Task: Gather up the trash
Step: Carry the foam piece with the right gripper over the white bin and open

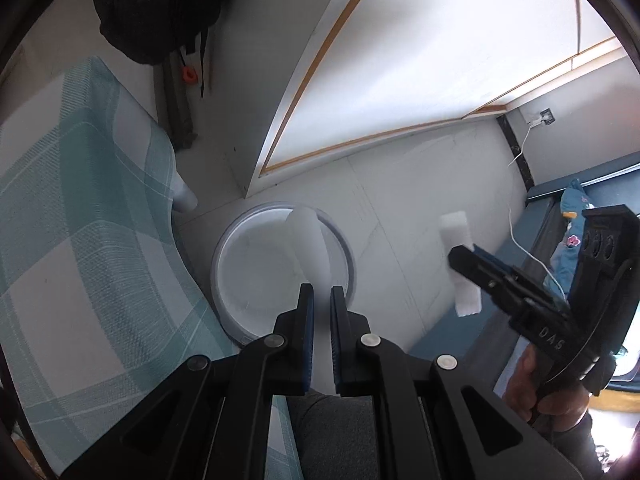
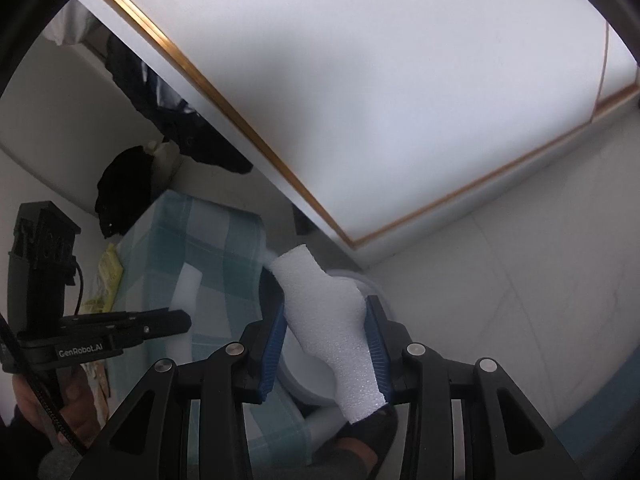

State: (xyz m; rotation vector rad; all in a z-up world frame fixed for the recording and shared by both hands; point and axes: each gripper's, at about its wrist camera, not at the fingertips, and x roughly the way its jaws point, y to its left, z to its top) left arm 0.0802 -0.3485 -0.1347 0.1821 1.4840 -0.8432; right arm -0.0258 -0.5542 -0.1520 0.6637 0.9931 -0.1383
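Observation:
My left gripper point(image 1: 319, 294) is shut on a white foam strip point(image 1: 309, 240) and holds it over the round white trash bin point(image 1: 224, 276) on the floor. My right gripper point(image 2: 326, 320) is shut on a second, wider white foam piece point(image 2: 320, 304), held above the bin's rim point(image 2: 360, 278). In the left wrist view the right gripper point(image 1: 464, 256) shows at the right with its foam piece point(image 1: 456, 226) well to the right of the bin. In the right wrist view the left gripper point(image 2: 182, 322) shows at the left, with a bit of its foam point(image 2: 186, 284).
A stool with a teal checked cover point(image 1: 80, 240) stands left of the bin. A white wardrobe with gold trim point(image 1: 400, 60) stands behind. A black bag point(image 1: 152, 8) lies at the back left. A white cable point(image 1: 520, 200) and a blue bed edge point(image 1: 540, 216) are at the right.

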